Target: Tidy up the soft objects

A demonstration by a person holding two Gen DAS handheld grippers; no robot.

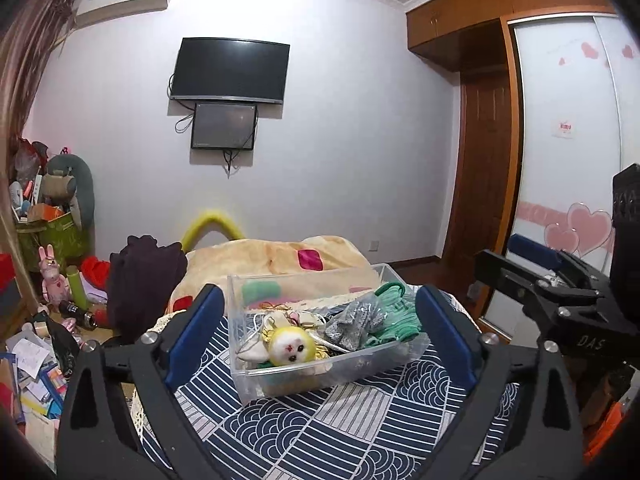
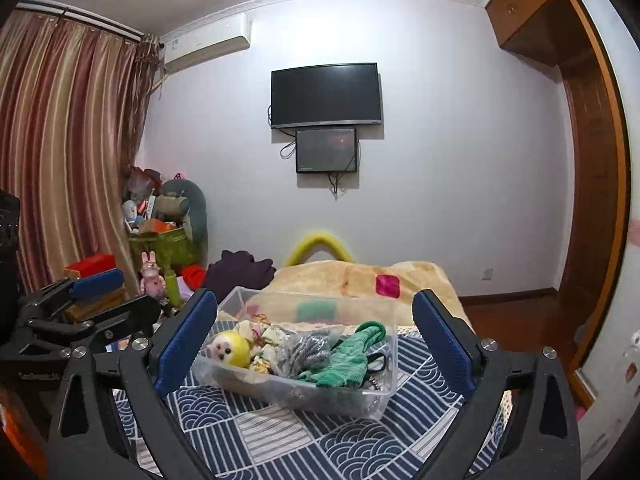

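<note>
While spread wide, both tools (image 1: 320,332) (image 2: 316,340) face the bin (image 2: 304,392).

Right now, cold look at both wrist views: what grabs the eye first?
The clear plastic bin on the blue wave-patterned bedspread, centred ahead of both sets of open jaws. Inside it, a yellow plush toy lies at the near left, with a green knit item piled to the right. Behind, a black TV hangs on the wall.
</note>
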